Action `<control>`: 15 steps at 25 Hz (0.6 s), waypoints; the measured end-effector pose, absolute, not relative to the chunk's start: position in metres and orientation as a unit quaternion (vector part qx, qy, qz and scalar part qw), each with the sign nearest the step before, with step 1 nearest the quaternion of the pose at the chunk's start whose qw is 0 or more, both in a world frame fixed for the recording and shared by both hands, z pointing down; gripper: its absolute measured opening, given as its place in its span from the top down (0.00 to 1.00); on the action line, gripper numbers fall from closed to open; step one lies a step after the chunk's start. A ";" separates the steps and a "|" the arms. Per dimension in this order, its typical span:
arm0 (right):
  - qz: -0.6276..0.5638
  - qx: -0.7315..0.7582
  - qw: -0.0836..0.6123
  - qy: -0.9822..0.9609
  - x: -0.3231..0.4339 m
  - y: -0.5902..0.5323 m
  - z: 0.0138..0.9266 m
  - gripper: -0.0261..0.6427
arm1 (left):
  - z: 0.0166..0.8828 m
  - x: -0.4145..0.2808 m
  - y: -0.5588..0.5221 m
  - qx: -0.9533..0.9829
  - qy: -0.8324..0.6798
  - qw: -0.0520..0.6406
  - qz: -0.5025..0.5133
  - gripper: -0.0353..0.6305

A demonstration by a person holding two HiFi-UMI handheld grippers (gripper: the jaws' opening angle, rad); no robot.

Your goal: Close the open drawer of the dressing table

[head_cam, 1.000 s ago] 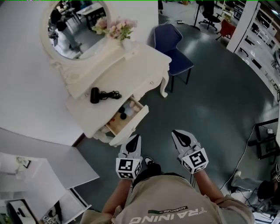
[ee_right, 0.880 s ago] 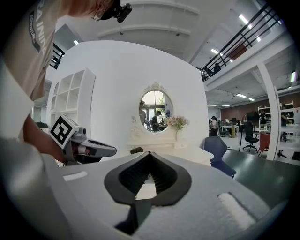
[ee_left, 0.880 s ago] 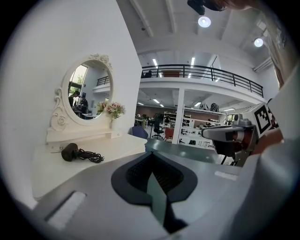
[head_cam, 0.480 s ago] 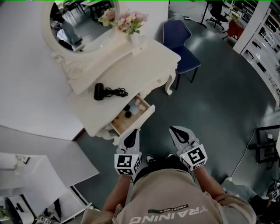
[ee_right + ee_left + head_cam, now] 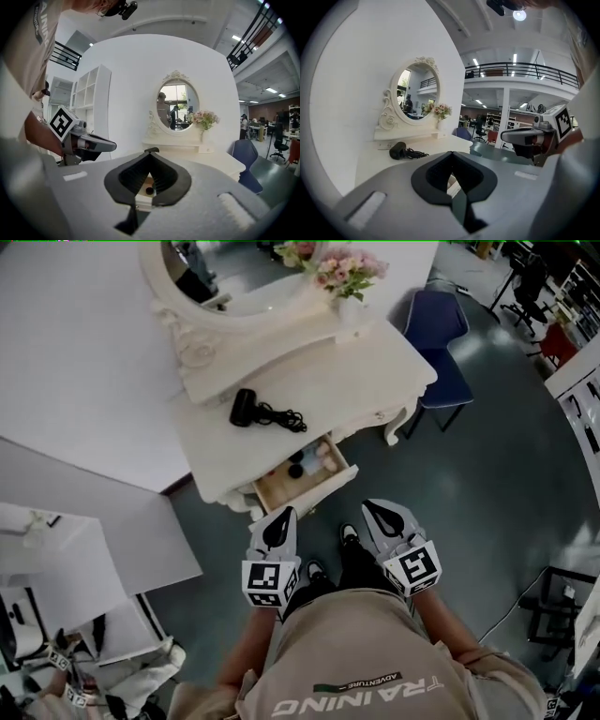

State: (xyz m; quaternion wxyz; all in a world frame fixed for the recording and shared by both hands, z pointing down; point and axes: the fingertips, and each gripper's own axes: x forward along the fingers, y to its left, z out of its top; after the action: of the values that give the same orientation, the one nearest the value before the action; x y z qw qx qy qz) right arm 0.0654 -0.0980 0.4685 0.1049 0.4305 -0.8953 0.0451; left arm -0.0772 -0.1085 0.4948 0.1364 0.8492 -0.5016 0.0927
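Dressing table (image 5: 361,371) | drawer (image 5: 279,491) open | dark round item (image 5: 296,471), pale bottles (image 5: 320,459) inside

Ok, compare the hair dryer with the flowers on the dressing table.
The hair dryer is black; the flowers are pink. The hair dryer lies flat on the dressing table; the flowers stand upright on its shelf under the mirror. Both sit behind the open drawer.

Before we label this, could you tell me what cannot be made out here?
Items in the drawer: too small in the head view, mostly behind the right gripper in its own view.
Drawer in the left gripper view: nearly all behind the left gripper.
Mirror: cut off by head view's top edge.
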 end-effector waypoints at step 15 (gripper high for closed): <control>0.022 0.261 0.095 -0.960 0.047 -0.204 0.470 0.96 | 0.474 -0.081 -0.172 0.758 -0.632 0.144 0.077 0.92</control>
State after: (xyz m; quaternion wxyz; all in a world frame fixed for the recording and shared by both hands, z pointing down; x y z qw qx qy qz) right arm 0.0469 -0.2043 0.4697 0.0952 0.2613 -0.9603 0.0220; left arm -0.0808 -0.1716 0.4742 0.1444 0.7577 -0.6318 0.0767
